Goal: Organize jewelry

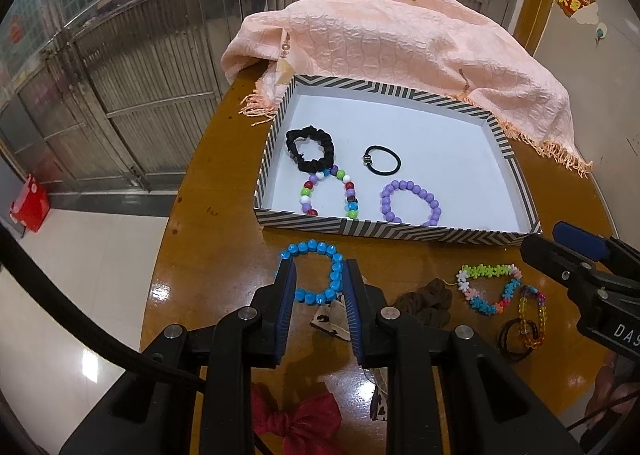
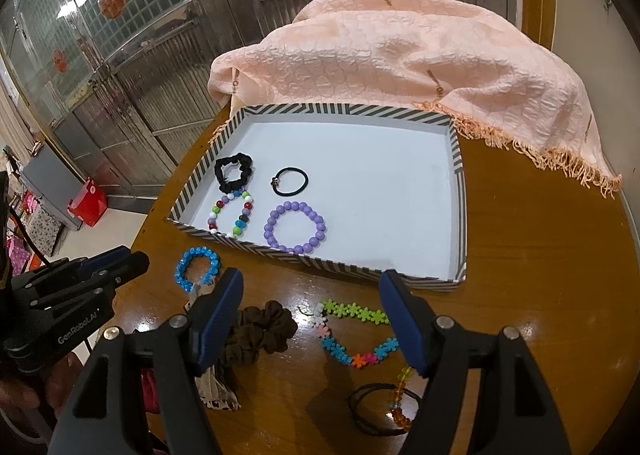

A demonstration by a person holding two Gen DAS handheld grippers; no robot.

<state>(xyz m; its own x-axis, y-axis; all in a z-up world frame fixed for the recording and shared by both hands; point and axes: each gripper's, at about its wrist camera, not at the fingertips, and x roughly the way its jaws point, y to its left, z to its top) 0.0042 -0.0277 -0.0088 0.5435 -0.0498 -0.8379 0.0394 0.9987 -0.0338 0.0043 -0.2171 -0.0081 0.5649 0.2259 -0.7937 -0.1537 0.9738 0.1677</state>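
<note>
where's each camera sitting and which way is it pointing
Left wrist: on the left gripper, angled down over the blue bead bracelet toward the striped tray; right gripper at its right edge.
Right wrist: on the right gripper, angled down over the flower bracelet; left gripper and a hand at its left.
Shared: tray, both bracelets.

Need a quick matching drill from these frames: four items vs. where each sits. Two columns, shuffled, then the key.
1. purple bead bracelet
2. blue bead bracelet
3. brown scrunchie
4. peach cloth

A. on the table, just outside the tray's near wall
B. inside the striped tray
C. draped behind the tray
D. on the table, beside the flower-bead bracelet

Pairs: 1-B, 2-A, 3-D, 4-C
</note>
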